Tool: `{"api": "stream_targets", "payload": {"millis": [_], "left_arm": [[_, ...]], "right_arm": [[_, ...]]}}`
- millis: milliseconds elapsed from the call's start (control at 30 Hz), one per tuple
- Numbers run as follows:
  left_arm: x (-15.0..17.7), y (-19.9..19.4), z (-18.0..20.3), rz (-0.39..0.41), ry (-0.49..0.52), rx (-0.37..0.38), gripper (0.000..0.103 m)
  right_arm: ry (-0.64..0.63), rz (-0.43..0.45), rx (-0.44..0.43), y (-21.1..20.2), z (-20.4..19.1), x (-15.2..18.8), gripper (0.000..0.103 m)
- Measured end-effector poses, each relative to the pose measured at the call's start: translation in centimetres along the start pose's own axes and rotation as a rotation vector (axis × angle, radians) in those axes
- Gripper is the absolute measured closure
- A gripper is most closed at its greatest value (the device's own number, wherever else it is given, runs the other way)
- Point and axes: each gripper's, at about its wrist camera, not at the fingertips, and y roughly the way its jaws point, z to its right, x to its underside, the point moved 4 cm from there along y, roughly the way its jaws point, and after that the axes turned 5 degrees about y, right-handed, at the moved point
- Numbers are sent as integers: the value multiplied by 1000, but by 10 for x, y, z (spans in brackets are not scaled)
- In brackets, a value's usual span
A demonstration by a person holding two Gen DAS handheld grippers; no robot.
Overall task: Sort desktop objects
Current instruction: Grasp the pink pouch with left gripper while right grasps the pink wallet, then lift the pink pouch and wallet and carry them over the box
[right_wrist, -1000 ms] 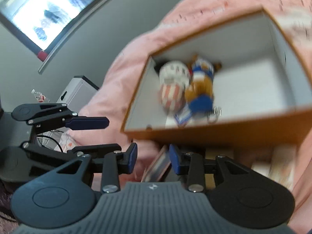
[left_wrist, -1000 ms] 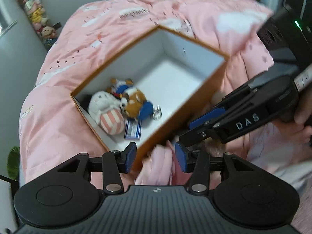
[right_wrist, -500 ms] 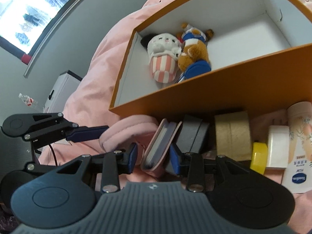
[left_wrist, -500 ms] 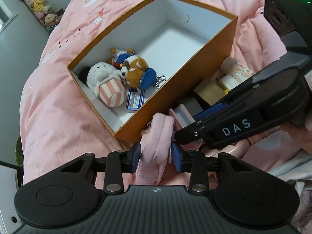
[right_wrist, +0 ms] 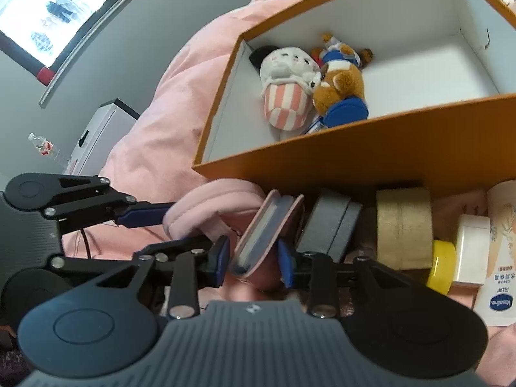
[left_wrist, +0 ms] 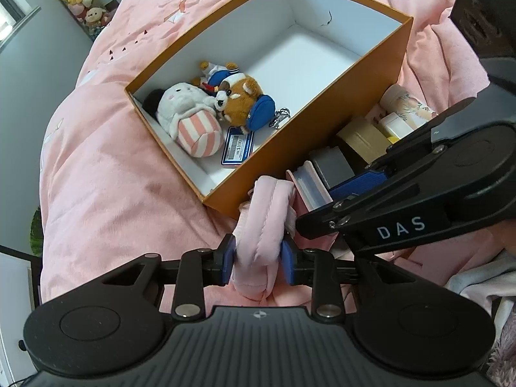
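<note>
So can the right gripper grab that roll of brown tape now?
Probably not yet: the right gripper is closing around the pink card holder, and a grey box lies between it and the tape roll.

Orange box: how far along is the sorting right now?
Done: two plush toys lie in the orange box. In hand: left gripper is closing on the pink pouch; right gripper is closing around the pink case. Left outside: grey box, tape roll, lotion tube.

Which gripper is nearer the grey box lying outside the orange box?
Right. The right gripper straddles the pink card case beside the grey box; the left gripper, closing on the pink pouch, sits one item farther away.
</note>
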Motion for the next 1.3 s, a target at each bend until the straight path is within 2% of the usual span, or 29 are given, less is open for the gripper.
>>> {"api": "stream_targets", "payload": {"millis": [233, 433, 667, 933, 1100, 1300], "left_arm": [[2, 3, 4, 0, 17, -7, 69], [3, 3, 4, -3, 11, -15, 70], [5, 1, 2, -20, -7, -18, 71], [5, 3, 9, -23, 9, -34, 72], [5, -2, 4, -17, -39, -40, 74], [3, -20, -3, 18, -107, -30, 76]], "right_arm": [[38, -40, -14, 8, 6, 2, 66], [62, -45, -31, 7, 12, 6, 70], [11, -47, -37, -3, 15, 15, 76], [-12, -55, -33, 3, 14, 16, 74], [0, -46, -53, -1, 17, 16, 76], [-24, 15, -68, -24, 16, 12, 80]]}}
